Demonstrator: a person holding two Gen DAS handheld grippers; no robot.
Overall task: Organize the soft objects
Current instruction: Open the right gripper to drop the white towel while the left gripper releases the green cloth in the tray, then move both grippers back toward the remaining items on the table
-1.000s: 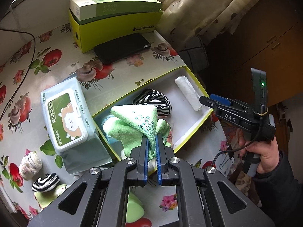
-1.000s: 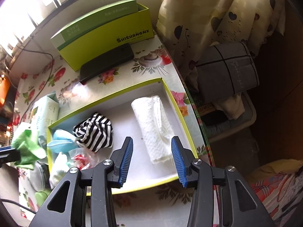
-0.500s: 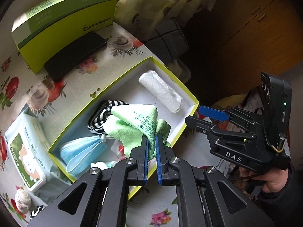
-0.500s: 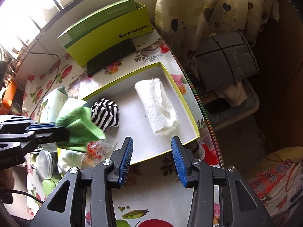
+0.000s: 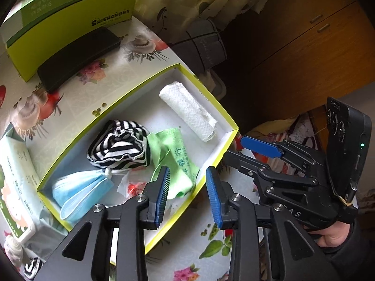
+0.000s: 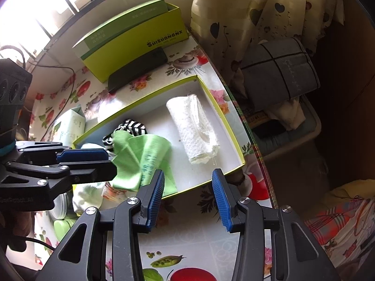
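A shallow white box with a yellow-green rim (image 5: 206, 98) (image 6: 234, 131) holds a rolled white towel (image 5: 187, 111) (image 6: 194, 128), a striped black-and-white cloth (image 5: 119, 145) (image 6: 132, 126), a blue face mask (image 5: 79, 190), a small plastic packet (image 5: 131, 186) and a green cloth (image 5: 178, 161) (image 6: 143, 157). My left gripper (image 5: 187, 187) (image 6: 103, 161) is open and empty just above the green cloth, which lies loose in the box. My right gripper (image 6: 187, 192) (image 5: 243, 149) is open and empty at the box's near right corner.
A green carton (image 5: 65, 18) (image 6: 133, 39) and a black phone (image 5: 77, 56) (image 6: 138, 70) lie behind the box. A wet-wipes pack (image 5: 16, 187) and small rolled socks (image 5: 14, 250) lie to its left. The table edge (image 6: 257, 154) runs right of the box, above a bin.
My left gripper carried the green cloth over the box, then opened and let it go; the cloth now lies in the box beside the striped cloth. My right gripper drew back slightly.
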